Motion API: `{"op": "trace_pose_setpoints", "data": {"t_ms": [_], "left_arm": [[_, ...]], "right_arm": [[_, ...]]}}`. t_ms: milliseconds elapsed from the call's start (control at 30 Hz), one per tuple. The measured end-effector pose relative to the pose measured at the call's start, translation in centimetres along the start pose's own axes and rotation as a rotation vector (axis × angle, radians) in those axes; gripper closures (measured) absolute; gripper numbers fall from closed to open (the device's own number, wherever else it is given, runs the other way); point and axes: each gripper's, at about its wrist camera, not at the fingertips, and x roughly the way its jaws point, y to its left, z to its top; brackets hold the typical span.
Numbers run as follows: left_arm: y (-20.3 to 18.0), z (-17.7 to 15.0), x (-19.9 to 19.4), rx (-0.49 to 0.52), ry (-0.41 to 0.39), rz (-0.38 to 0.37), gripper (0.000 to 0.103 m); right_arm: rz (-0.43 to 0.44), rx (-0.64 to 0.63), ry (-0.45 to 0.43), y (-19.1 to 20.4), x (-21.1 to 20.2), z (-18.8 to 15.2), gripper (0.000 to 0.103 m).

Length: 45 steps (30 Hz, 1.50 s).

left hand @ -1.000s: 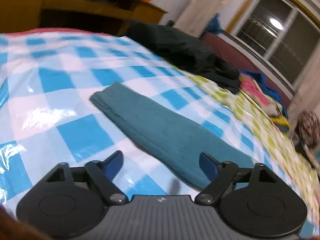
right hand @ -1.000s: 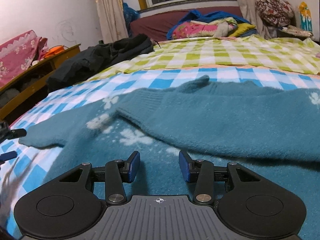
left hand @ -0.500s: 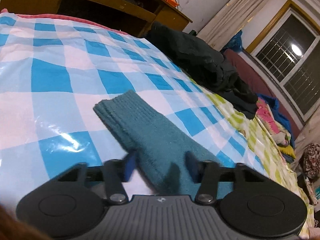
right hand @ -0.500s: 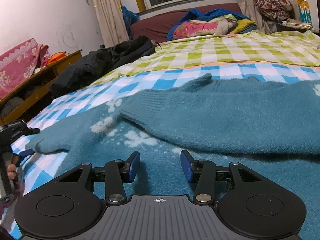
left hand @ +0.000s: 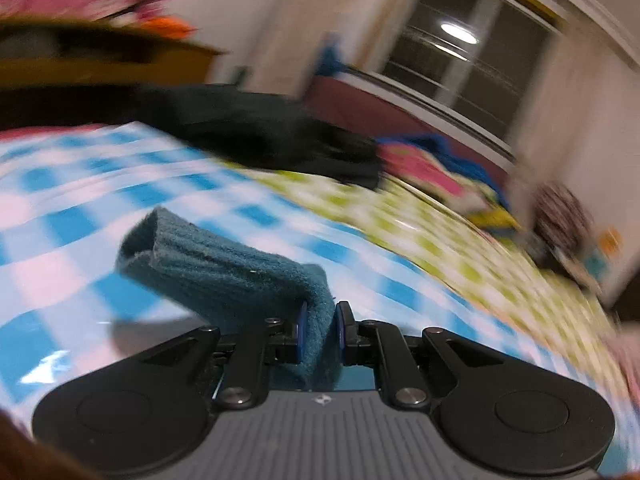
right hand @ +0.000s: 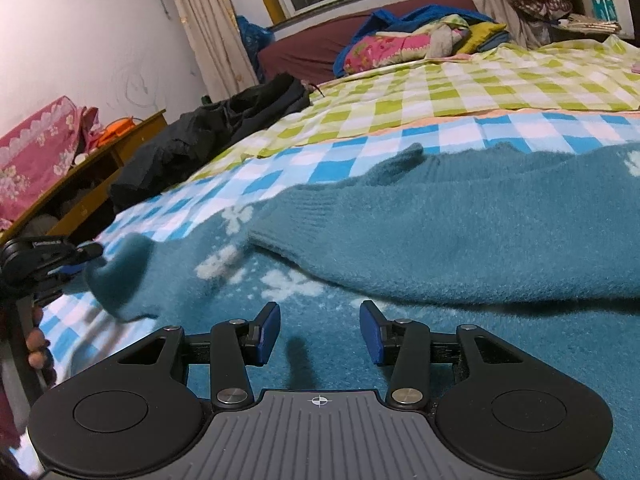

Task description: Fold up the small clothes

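Left claw [left hand: 319,330]: clenched on the teal sweater sleeve [left hand: 224,268]. Both blue pads press the knit from either side, with a fold of fabric pinched between them and hanging below. The ribbed cuff end of the sleeve juts forward and to the left of the claw, lifted clear of the blue-and-white checked sheet [left hand: 60,220]. The left wrist view is smeared by motion; detail beyond the sleeve is unreliable.

Right claw [right hand: 319,334]: released. Its jaws stand well apart with nothing between them, low above the teal sweater [right hand: 460,240], whose body spreads directly ahead of and beneath the claw on the bed. White snowflake motifs [right hand: 288,286] show on the knit just ahead of the fingertips. A folded-over section with a ribbed edge lies ahead and to the right of this claw.

In the right wrist view, the left claw [right hand: 80,258] appears far to the left, with the raised sleeve end [right hand: 120,276] bunched just beside it.

Surroundings: a pile of dark clothing [right hand: 208,136] lies ahead and left of the right claw, at the bed's edge. A green-checked sheet [right hand: 460,88] covers the bed farther ahead.
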Motion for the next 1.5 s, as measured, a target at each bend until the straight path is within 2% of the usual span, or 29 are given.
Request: {"op": "trace_pose_setpoints", "data": {"t_ms": [67, 233, 400, 500, 633, 900, 1100, 1300, 1467, 1500], "left_arm": [[-2.9, -1.3, -0.9, 0.101, 0.002, -0.057, 0.083], [-8.4, -6.5, -3.0, 0.348, 0.076, -0.189, 0.083], [-10.4, -9.9, -4.1, 0.471, 0.137, -0.207, 0.083], [-10.3, -9.6, -4.3, 0.444, 0.139, -0.213, 0.083], [-8.7, -9.2, -4.6, 0.364, 0.161, -0.227, 0.083], [-7.5, -8.8, -6.4, 0.269, 0.165, -0.194, 0.083], [-7.7, -9.3, -6.9, 0.298, 0.144, -0.174, 0.083], [-6.8, -8.9, -7.3, 0.278, 0.137, -0.184, 0.083], [-6.5, -9.0, -7.2, 0.288, 0.134, -0.185, 0.083], [-6.5, -9.0, -7.2, 0.294, 0.135, -0.184, 0.083]], "right_arm": [[0.002, 0.008, -0.009, 0.0, -0.4, 0.2, 0.060], [0.021, 0.017, -0.007, -0.4, -1.2, 1.2, 0.060], [0.084, -0.001, 0.012, 0.0, -1.4, 2.3, 0.059], [0.131, 0.013, 0.039, 0.5, -1.1, 2.5, 0.053], [0.111, 0.043, 0.072, 0.4, -0.4, 2.3, 0.052], [0.218, 0.307, 0.161, -0.5, 2.3, 1.8, 0.051], [0.251, 0.464, 0.202, -0.5, 2.6, 0.5, 0.050], [0.260, 0.548, 0.183, 0.1, 3.7, 0.8, 0.050], [0.215, 0.577, 0.180, 0.8, 5.0, 0.5, 0.051], [0.205, 0.587, 0.167, 0.7, 4.9, 0.4, 0.053]]}}
